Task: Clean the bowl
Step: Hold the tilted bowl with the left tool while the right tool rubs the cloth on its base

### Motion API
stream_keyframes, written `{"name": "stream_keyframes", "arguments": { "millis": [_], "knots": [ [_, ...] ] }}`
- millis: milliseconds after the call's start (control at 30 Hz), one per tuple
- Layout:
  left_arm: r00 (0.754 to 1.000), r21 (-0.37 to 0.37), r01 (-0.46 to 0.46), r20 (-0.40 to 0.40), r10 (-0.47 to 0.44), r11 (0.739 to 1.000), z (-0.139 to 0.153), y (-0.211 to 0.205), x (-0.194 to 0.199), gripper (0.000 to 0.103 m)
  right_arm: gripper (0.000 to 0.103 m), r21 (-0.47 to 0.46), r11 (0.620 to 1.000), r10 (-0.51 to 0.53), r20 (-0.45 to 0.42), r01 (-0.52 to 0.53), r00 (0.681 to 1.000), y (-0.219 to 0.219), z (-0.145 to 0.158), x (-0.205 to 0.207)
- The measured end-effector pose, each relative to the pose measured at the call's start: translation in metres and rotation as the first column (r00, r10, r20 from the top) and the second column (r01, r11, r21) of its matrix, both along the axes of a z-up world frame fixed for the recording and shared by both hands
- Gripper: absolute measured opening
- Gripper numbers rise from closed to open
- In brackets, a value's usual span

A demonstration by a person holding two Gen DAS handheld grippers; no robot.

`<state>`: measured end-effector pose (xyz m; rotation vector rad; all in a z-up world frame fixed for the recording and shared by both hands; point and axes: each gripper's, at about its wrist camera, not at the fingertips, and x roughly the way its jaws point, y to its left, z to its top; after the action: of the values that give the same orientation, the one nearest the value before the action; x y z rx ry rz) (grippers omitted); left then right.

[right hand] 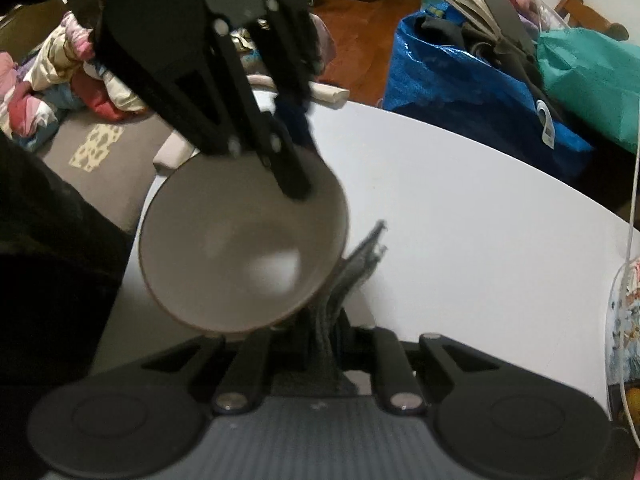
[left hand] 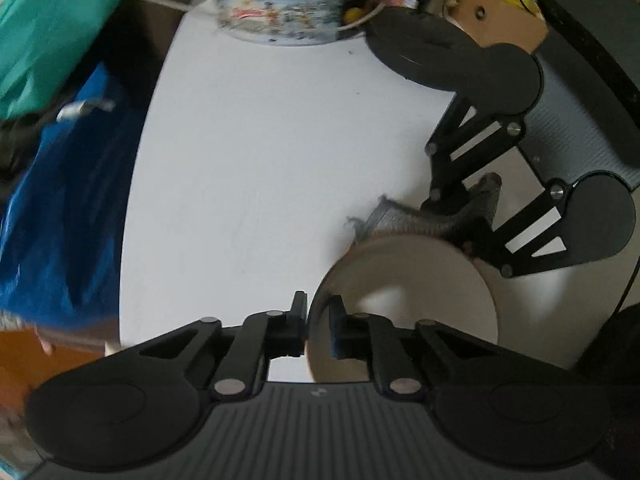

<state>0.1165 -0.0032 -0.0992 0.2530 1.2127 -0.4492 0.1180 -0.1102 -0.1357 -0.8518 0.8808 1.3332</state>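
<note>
Left tongs [left hand: 318, 322] pinching bowl [left hand: 420, 280] rim, right tongs [right hand: 332, 332] apparently gripping grey cloth [right hand: 352, 272]

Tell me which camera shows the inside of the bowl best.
The right wrist view: the bowl tilts toward it, showing nearly its whole interior. The left wrist view sees the bowl from its rim, partly hidden behind the jaws gripping it.

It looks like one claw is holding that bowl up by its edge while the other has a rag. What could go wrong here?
1. The left hand-held gripper pinches only the rim of the bowl, which is tilted above the white table. A hard wipe could make it slip or twist out.
2. The grey cloth, held by the right hand-held gripper, sits against the bowl's outside, so it may miss the inside.
3. Both pictures are blurred, which suggests fast motion; the bowl could knock the table.
</note>
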Motion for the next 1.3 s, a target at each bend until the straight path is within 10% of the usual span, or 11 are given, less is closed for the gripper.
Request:
{"name": "stream_keyframes", "arguments": {
  "millis": [533, 1100, 1300],
  "knots": [
    [0.924, -0.135, -0.379, -0.103, 0.367, 0.916, -0.01, 0.035, -0.061, 0.03, 0.014, 0.049, 0.992, -0.116, -0.051, 0.118, 0.992, -0.024, 0.002, -0.029],
    [1.0, -0.024, -0.029, -0.003, 0.029, 0.999, -0.008, 0.013, -0.014, 0.009, 0.01, 0.02, 0.999, -0.027, 0.017, 0.027, 0.999, 0.005, 0.003, -0.001],
    [0.997, -0.056, -0.073, 0.002, 0.073, 0.996, -0.009, 0.014, -0.015, 0.008, 0.01, 0.02, 0.99, -0.142, -0.036, 0.143, 0.989, -0.01, 0.001, 0.007]
  ]
}}
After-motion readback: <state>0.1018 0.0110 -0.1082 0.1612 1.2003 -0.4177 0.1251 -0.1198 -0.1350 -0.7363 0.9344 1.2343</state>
